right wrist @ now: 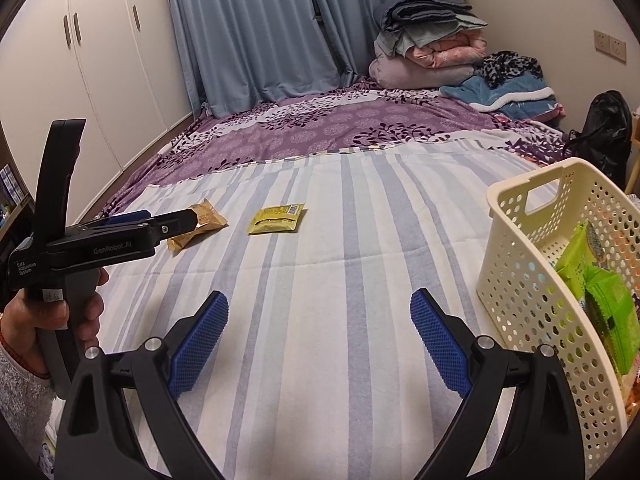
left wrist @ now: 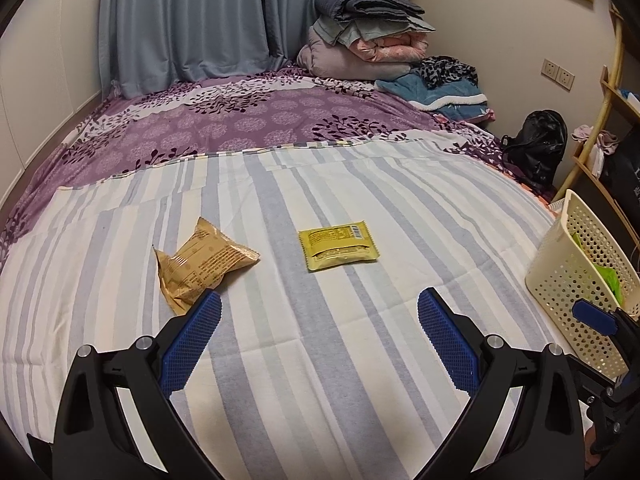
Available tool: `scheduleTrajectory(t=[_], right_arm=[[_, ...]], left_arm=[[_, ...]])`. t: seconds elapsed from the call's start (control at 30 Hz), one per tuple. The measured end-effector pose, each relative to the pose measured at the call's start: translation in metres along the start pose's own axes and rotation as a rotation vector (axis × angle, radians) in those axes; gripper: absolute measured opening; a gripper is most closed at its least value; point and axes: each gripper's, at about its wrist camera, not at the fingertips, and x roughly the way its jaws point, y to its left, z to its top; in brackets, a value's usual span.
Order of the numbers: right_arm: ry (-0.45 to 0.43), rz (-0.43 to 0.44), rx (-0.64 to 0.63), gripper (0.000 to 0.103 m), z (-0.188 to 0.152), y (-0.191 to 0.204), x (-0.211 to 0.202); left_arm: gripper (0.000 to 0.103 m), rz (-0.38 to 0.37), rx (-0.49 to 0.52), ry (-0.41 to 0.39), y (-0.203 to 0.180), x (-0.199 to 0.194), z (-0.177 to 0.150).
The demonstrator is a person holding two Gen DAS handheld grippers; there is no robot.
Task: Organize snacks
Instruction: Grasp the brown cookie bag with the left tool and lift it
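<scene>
Two snack packets lie on the striped bed sheet: a crumpled tan one [left wrist: 202, 260] [right wrist: 208, 218] and a flat yellow one [left wrist: 338, 248] [right wrist: 276, 220]. My left gripper [left wrist: 319, 300] [right wrist: 168, 218] is open and empty, and its left fingertip almost touches the tan packet's near corner. My right gripper [right wrist: 319, 300] stands open and empty over bare sheet, well short of the yellow packet. To its right is a cream perforated basket [right wrist: 520, 300] [left wrist: 568, 264] holding green packets [right wrist: 600, 292]. One of the right gripper's blue fingers [left wrist: 592, 317] shows in front of the basket.
A hand [right wrist: 86, 312] holds the left gripper's handle. Folded bedding [left wrist: 368, 36] and clothes are piled at the far corner of the purple bedspread. A black bag [left wrist: 536, 144] and a wooden shelf stand right of the bed, white wardrobes [right wrist: 100, 60] left.
</scene>
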Motion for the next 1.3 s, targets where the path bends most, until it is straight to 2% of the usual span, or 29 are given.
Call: scheduleTrajectory(t=[0.23,0.43,0.63,0.93,1.1,1.3], right_arm=[[0.023,0.012,-0.004,0.092,-0.001,0.005,0.014],[0.050,0.029,-0.015,0.092,-0.003,0.012,0.026],[0.072,0.040,-0.020,0.092,-0.004,0.018,0.037],[0.118,0.049,-0.031,0.092,-0.009,0.023,0.055],[0.130,0.044,-0.019,0.092,-0.009,0.020,0.060],[0.134,0.033,-0.002,0.092,-0.007,0.015,0.063]], left_arm=[[0.100,0.047,-0.021,0.023,0.026,0.012,0.000],[0.100,0.105,-0.081,0.037,0.067,0.027,0.001],[0.100,0.108,-0.104,0.052,0.103,0.050,0.009],[0.100,0.109,-0.025,0.073,0.121,0.085,0.027],[0.100,0.059,0.028,0.060,0.116,0.098,0.039],[0.100,0.036,0.076,0.123,0.114,0.123,0.035]])
